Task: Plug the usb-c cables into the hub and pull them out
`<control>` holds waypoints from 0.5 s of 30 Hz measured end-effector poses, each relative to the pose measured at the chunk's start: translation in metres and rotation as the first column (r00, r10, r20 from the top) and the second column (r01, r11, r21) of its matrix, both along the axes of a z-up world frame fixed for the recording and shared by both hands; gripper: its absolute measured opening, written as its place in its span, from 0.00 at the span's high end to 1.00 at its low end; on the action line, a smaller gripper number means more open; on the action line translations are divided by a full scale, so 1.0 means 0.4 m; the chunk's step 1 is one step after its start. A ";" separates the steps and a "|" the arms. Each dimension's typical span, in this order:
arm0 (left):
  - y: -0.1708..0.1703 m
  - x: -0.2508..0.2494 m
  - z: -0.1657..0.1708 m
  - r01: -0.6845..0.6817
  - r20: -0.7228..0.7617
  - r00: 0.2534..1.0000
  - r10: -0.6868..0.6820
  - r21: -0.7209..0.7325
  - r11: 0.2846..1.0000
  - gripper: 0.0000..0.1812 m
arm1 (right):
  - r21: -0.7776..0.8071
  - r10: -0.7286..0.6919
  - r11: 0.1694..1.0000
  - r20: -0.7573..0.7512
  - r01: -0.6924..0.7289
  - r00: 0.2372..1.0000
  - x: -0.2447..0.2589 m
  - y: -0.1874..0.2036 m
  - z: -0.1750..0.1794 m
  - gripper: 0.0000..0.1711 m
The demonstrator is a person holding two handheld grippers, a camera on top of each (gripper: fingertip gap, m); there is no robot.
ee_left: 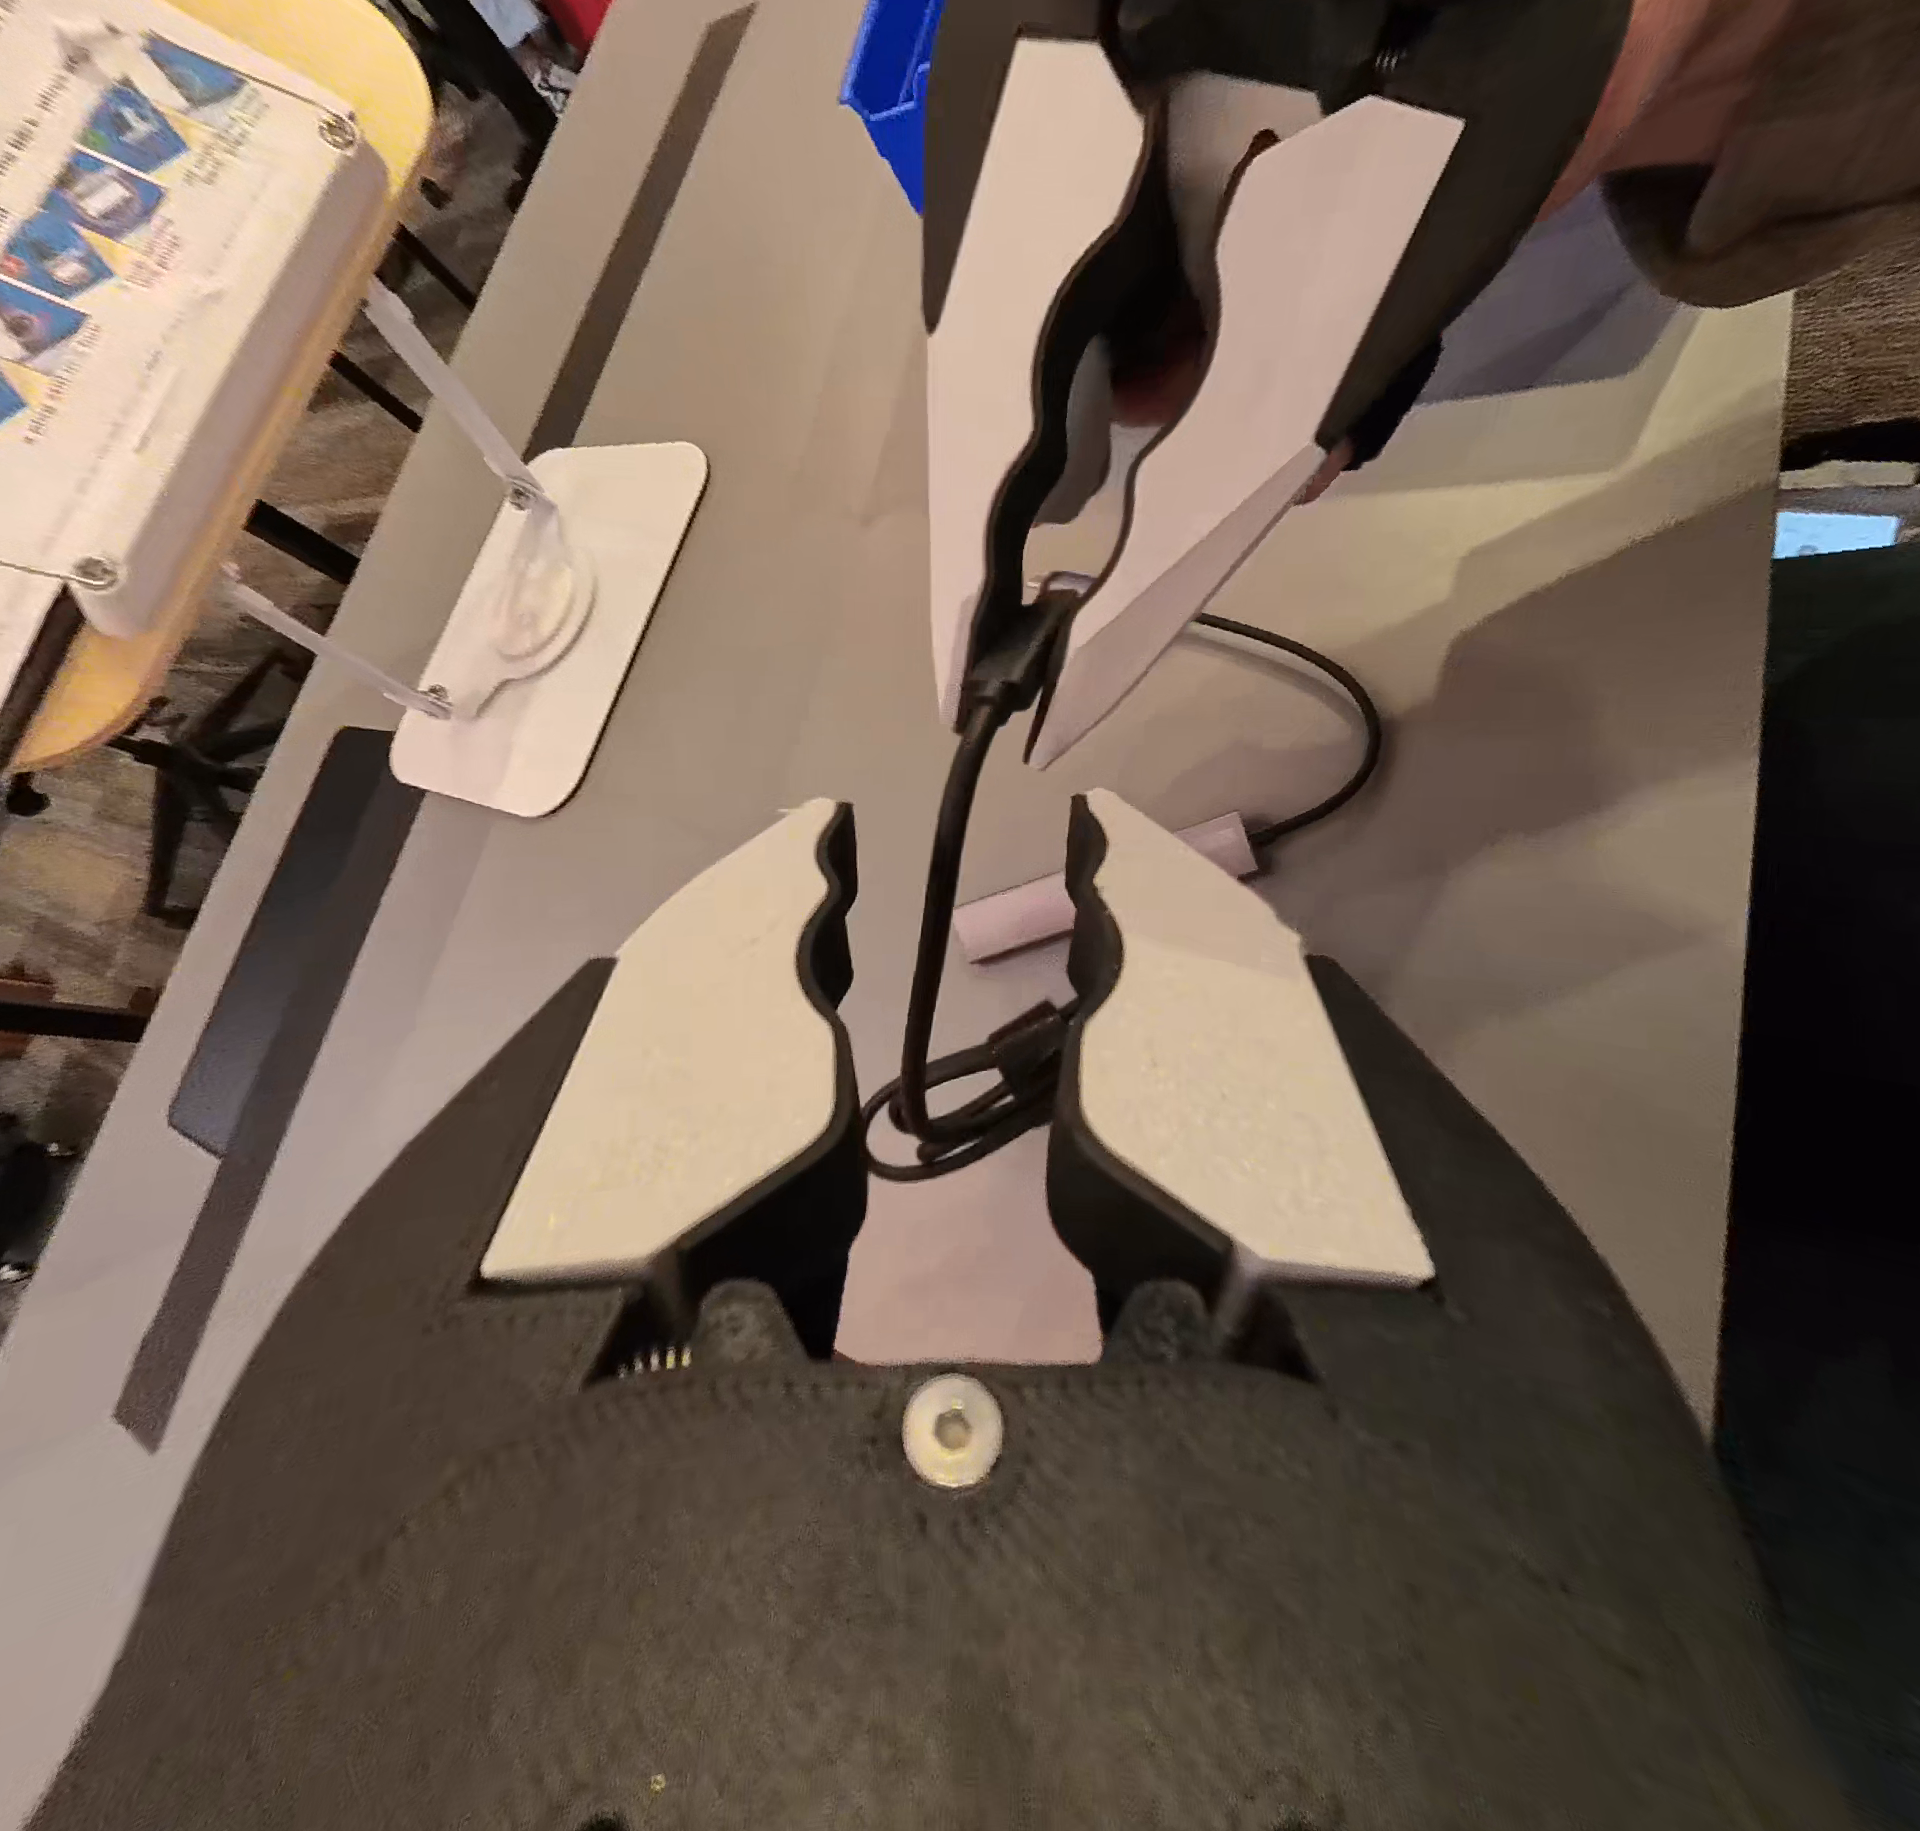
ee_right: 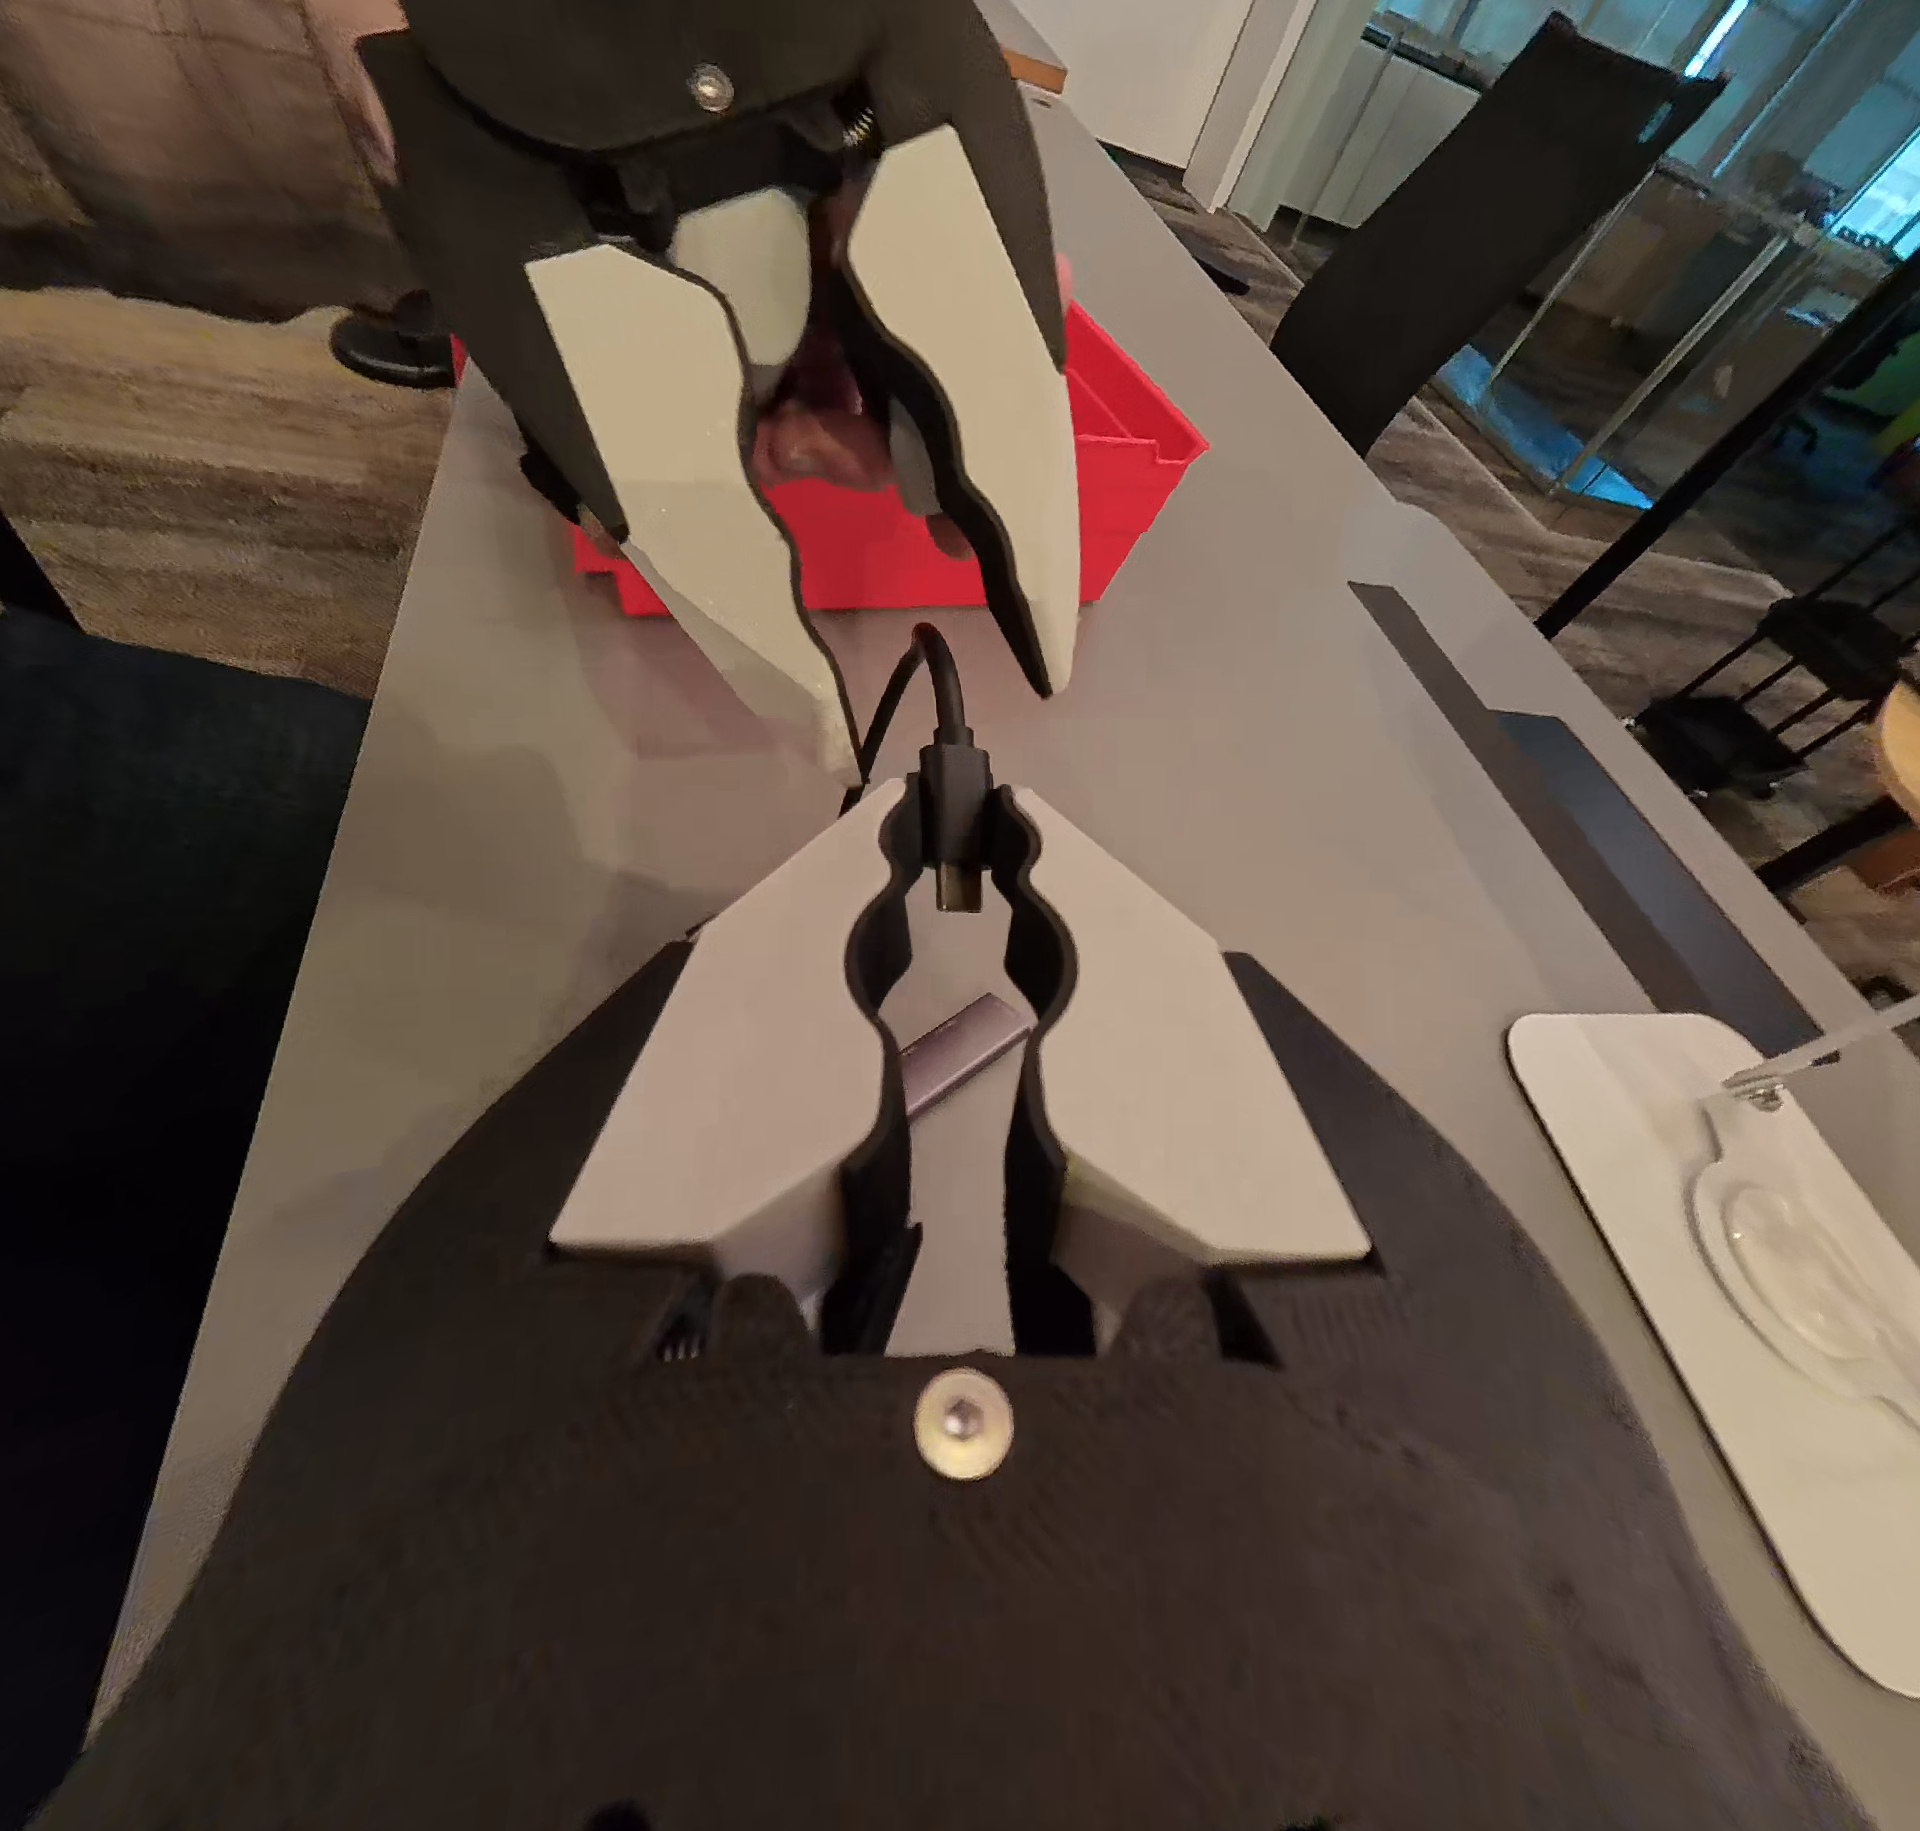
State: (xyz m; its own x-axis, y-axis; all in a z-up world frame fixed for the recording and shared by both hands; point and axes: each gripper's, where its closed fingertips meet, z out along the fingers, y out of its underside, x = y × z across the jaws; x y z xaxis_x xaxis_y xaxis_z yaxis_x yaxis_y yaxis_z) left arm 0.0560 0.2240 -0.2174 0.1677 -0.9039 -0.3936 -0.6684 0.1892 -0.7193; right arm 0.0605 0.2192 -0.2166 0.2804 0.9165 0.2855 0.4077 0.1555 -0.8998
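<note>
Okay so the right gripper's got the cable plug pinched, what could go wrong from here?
1. The right gripper holds the plug only at its fingertips, metal tip pointing back toward the camera, so it may twist or slip during insertion.
2. The cable runs down to a coiled bundle between the open left gripper's fingers and might snag.

Two grippers face each other over the table, one cable plug pinched between the far pair of fingers.

The right gripper (ee_right: 956, 825) clamps the cable plug (ee_right: 954, 825) at its fingertips, connector end pointing back toward its own body; the cable (ee_left: 935, 908) runs from the plug down to a coil (ee_left: 966, 1095) on the table (ee_left: 790, 534), between the parted fingers of the left gripper (ee_left: 961, 825). The hub (ee_right: 956, 1054) lies on the table under the right gripper, behind the plug. A bin (ee_right: 1122, 472) sits behind the left gripper, another bin (ee_left: 894, 46) behind the right gripper. A stand base (ee_left: 551, 628) rests left of the left gripper.
</note>
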 end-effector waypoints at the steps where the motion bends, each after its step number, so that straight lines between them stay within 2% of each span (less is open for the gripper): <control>1: -0.003 0.003 -0.001 0.006 0.011 1.000 -0.006 -0.014 1.000 0.79 | 0.012 0.011 1.000 0.008 -0.011 1.000 -0.004 -0.006 0.000 0.94; 4: -0.016 0.011 0.002 0.027 0.051 0.998 -0.024 -0.066 0.997 0.80 | 0.037 0.029 0.999 0.006 -0.029 1.000 -0.013 -0.015 0.003 0.95; 11: -0.048 0.015 0.003 0.097 0.074 0.993 -0.088 -0.124 0.988 0.91 | 0.070 0.067 0.995 -0.019 -0.065 0.998 -0.014 -0.027 0.016 0.94; 15: -0.055 0.014 -0.001 0.109 0.069 0.993 -0.101 -0.134 0.985 0.93 | 0.086 0.082 0.993 -0.011 -0.081 0.997 -0.012 -0.032 0.015 0.94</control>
State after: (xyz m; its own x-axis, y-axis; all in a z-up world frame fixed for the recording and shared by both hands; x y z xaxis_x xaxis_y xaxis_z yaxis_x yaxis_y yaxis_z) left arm 0.0618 0.2021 -0.2178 0.0889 -0.9624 -0.2566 -0.6038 0.1528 -0.7824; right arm 0.0556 0.2063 -0.2108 0.2108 0.9089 0.3598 0.3772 0.2640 -0.8877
